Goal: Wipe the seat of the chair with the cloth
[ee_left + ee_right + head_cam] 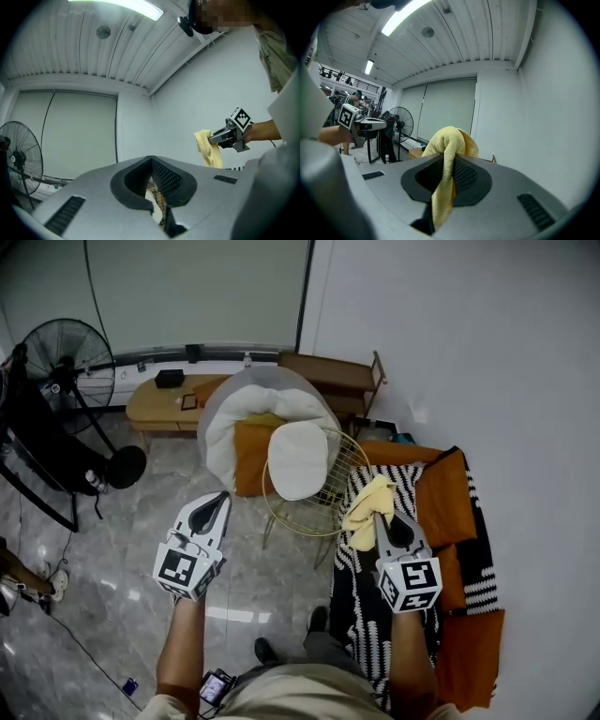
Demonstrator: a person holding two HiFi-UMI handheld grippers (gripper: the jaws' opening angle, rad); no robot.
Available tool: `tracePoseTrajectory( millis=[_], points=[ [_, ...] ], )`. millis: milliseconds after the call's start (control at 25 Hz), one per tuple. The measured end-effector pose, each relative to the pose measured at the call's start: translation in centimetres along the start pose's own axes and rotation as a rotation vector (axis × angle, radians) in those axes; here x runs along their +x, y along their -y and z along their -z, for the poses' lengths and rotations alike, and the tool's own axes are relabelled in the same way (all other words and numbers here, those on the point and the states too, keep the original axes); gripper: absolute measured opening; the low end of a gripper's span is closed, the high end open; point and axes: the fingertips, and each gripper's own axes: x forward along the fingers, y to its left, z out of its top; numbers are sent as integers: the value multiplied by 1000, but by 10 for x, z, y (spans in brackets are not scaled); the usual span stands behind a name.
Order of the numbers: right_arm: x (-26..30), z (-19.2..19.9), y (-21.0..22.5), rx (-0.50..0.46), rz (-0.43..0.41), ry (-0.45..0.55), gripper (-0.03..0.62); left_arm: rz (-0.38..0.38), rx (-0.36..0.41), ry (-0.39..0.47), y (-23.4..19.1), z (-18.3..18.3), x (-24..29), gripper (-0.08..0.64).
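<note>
A gold wire chair [333, 493] carries a white seat cushion [298, 460] in the middle of the head view. My right gripper [381, 518] hovers just right of the chair, over the sofa, shut on a yellow cloth [366, 510] that hangs from its jaws. In the right gripper view the cloth [449, 145] drapes over and between the jaws of the right gripper [449, 161]. My left gripper [221, 498] is held in the air left of the chair, shut and holding nothing. Its own view shows the left gripper [152, 161], a bit of the chair [158, 202] below, and the cloth [208, 147].
A sofa with a black-and-white striped blanket [361, 596] and orange cushions [445, 498] lies at the right. Behind the chair sits a pale beanbag [234, 413] with an orange cushion. A low wooden table [155, 404] and a standing fan [66, 367] are at the back left.
</note>
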Motion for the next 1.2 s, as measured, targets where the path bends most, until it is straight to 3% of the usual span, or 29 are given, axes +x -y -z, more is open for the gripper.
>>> tracePoseTrajectory(
  millis=[80,400,800,960,1200],
  points=[
    [20,4,11,9,-20,3,49,-21,-2,-41,-4,8,13,15],
    [96,8,73,32,-103,14,49,-104,54,-36,-14,9,85,15],
    [157,22,132,49,-169,11,49,-148,74,-69,-4,17,160,15],
    [176,28,143,62,-183,0,49,-159,43,-122,-3,19,177,15],
    [202,37,138,73,-190,-27,49,-159,55,-96,-28,30,193,15]
  ],
)
